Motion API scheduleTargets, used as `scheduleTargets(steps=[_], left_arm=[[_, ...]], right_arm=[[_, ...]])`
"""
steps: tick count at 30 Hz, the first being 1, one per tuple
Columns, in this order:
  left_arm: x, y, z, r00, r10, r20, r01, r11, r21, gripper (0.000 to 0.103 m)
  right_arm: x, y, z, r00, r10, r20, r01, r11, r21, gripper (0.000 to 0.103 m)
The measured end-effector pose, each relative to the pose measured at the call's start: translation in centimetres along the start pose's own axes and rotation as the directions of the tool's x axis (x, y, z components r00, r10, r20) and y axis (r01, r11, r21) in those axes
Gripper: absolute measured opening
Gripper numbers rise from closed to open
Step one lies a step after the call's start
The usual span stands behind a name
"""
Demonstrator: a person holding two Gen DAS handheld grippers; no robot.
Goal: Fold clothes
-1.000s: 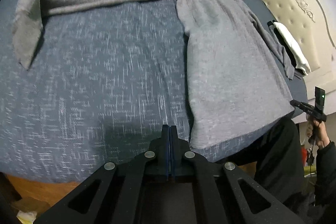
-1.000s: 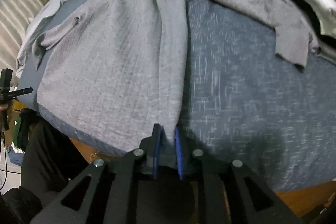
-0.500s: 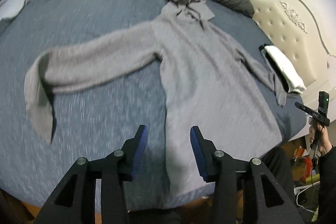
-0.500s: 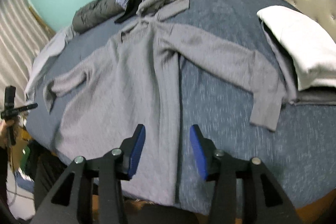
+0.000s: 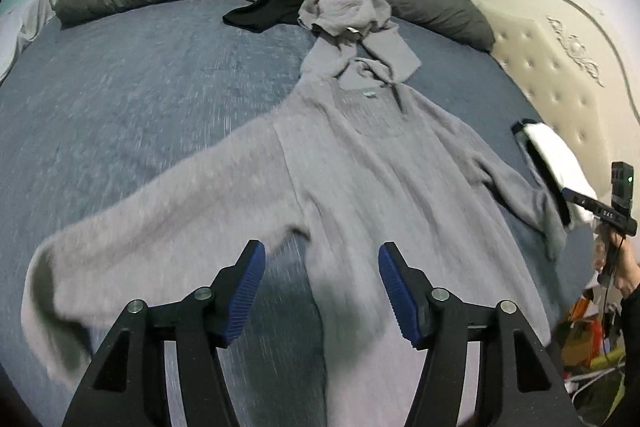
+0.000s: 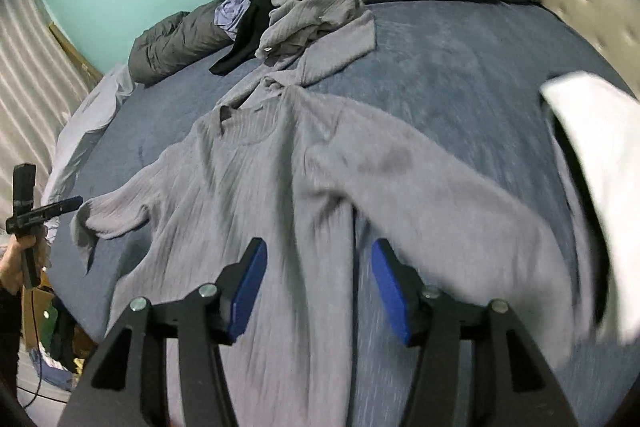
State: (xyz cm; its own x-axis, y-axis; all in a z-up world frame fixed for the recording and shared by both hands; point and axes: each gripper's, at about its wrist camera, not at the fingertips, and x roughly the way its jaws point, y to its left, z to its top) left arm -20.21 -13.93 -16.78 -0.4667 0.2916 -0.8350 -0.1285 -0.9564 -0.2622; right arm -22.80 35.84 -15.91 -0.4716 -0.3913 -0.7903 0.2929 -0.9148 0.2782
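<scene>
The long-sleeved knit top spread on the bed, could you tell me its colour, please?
Plain light grey knit top, clearest in the left wrist view.

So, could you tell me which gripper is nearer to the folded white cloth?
Right. The right gripper hangs above the grey sweater beside the white cloth; the left gripper is beyond the sweater's far side.
</scene>
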Motion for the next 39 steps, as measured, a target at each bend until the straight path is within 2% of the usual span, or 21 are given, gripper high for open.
scheduleTargets(steps=[3, 6, 12, 19, 20, 21, 26, 31, 34, 36, 39], left_arm=[[3.3, 1.2, 2.9, 1.0, 0.03, 0.001, -0.03, 1.0, -0.007, 0.067], [6.6, 2.3, 5.3, 0.999, 0.051, -0.004, -0.051, 0.999, -0.015, 0.071], [13.3, 3.5, 9.1, 0.997, 0.067, -0.049, -0.068, 0.998, -0.003, 0.071], [17.4, 3.9, 11.7, 0.998, 0.058, -0.033, -0.058, 0.998, -0.002, 0.071], [17.7, 4.0, 12.0, 0.998, 0.053, -0.028, -0.053, 0.999, -0.004, 0.071], [17.9, 4.0, 12.3, 0.999, 0.048, -0.024, -0.048, 0.999, -0.006, 0.071], [19.1, 3.8, 12.9, 0.999, 0.029, -0.016, -0.029, 1.0, 0.003, 0.072], [19.8, 4.0, 13.0, 1.0, 0.02, -0.015, -0.02, 1.0, 0.001, 0.075], [20.1, 4.2, 13.0, 1.0, 0.02, -0.015, -0.02, 1.0, -0.003, 0.075], [20.3, 4.3, 13.2, 1.0, 0.026, -0.014, -0.026, 1.0, -0.001, 0.075], [20.7, 4.5, 13.5, 0.999, 0.034, -0.014, -0.034, 0.999, 0.0, 0.075]], right_arm=[[3.3, -0.4, 3.0, 1.0, 0.004, 0.002, -0.004, 1.0, -0.007, 0.055], [6.8, -0.9, 5.9, 1.0, -0.024, -0.006, 0.024, 1.0, -0.019, 0.055], [12.8, -1.6, 10.5, 0.998, -0.06, -0.014, 0.059, 0.997, -0.059, 0.055], [18.7, -2.2, 14.6, 0.997, -0.078, -0.026, 0.077, 0.995, -0.061, 0.055], [19.2, -2.3, 15.1, 0.996, -0.083, -0.024, 0.081, 0.995, -0.055, 0.051], [20.0, -2.4, 15.5, 0.996, -0.088, -0.033, 0.087, 0.995, -0.052, 0.043], [24.0, -1.8, 15.6, 0.983, -0.143, -0.112, 0.133, 0.986, -0.098, 0.038], [26.1, 0.1, 13.9, 0.978, -0.126, -0.167, 0.092, 0.976, -0.197, 0.036], [25.3, -0.2, 14.4, 0.986, -0.117, -0.118, 0.096, 0.981, -0.169, 0.036], [24.6, -0.7, 15.3, 0.985, -0.156, -0.067, 0.145, 0.978, -0.151, 0.036], [25.5, -0.7, 15.8, 0.983, -0.155, -0.095, 0.138, 0.976, -0.167, 0.036]])
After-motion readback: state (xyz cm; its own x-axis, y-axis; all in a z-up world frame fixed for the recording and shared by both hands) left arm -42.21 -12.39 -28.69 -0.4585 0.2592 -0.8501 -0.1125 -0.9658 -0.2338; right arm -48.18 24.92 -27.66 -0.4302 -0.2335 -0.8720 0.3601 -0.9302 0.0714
